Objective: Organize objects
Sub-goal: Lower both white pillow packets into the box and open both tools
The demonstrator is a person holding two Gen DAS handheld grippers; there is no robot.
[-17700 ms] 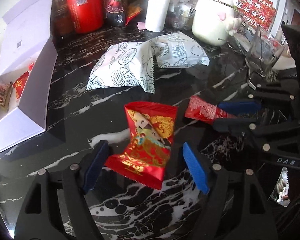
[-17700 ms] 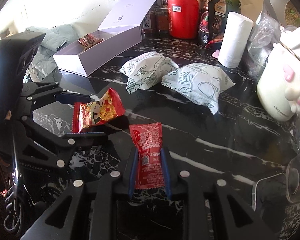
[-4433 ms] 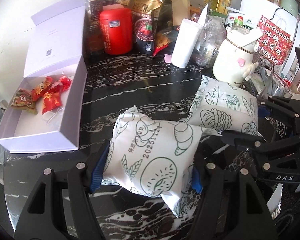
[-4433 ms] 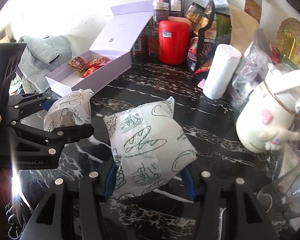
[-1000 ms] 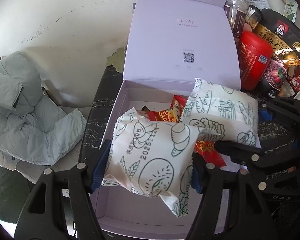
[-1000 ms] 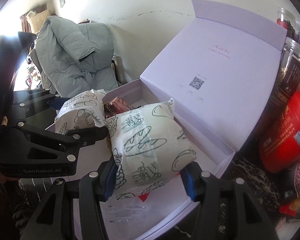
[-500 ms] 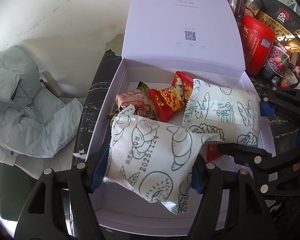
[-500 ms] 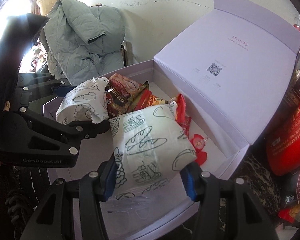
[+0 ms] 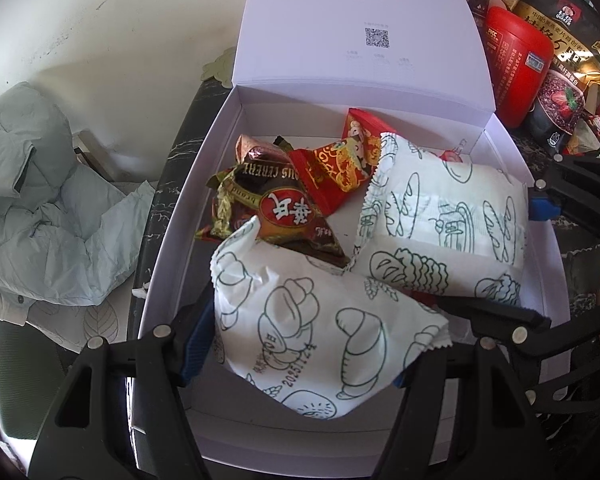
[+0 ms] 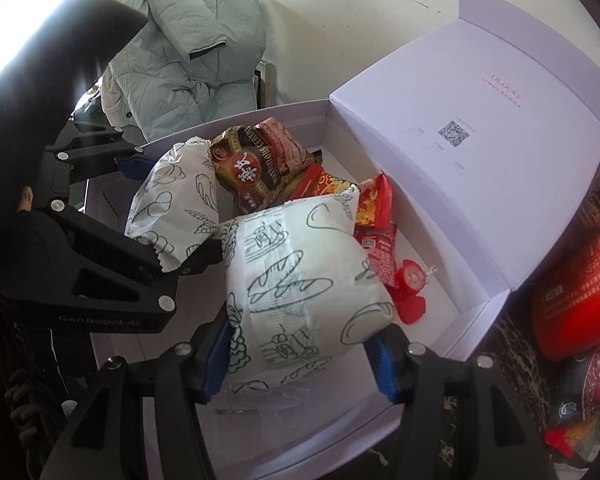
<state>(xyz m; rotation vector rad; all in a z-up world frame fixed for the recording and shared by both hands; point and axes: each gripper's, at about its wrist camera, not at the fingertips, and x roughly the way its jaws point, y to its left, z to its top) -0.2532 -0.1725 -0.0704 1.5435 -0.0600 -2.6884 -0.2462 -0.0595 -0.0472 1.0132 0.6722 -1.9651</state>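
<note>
Open lavender cardboard gift box (image 9: 220,128) below me, bare floor near its front wall, my left gripper (image 9: 300,344) clamping one white bread-print pouch (image 9: 320,332), my right gripper (image 10: 300,360), jaws just easing apart, pads against the second white bread-print pouch (image 10: 300,280) beside red snack packets (image 9: 332,172).

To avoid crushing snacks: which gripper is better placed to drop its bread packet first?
The right gripper: jaws have just been opening on its bread packet, low over mostly bare box floor; the left gripper's packet overlaps a brown snack.

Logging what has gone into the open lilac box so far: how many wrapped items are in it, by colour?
White bread-print packets: 2
Brown cereal packets: 2
Red packets and sweets: 4
Total: 8
</note>
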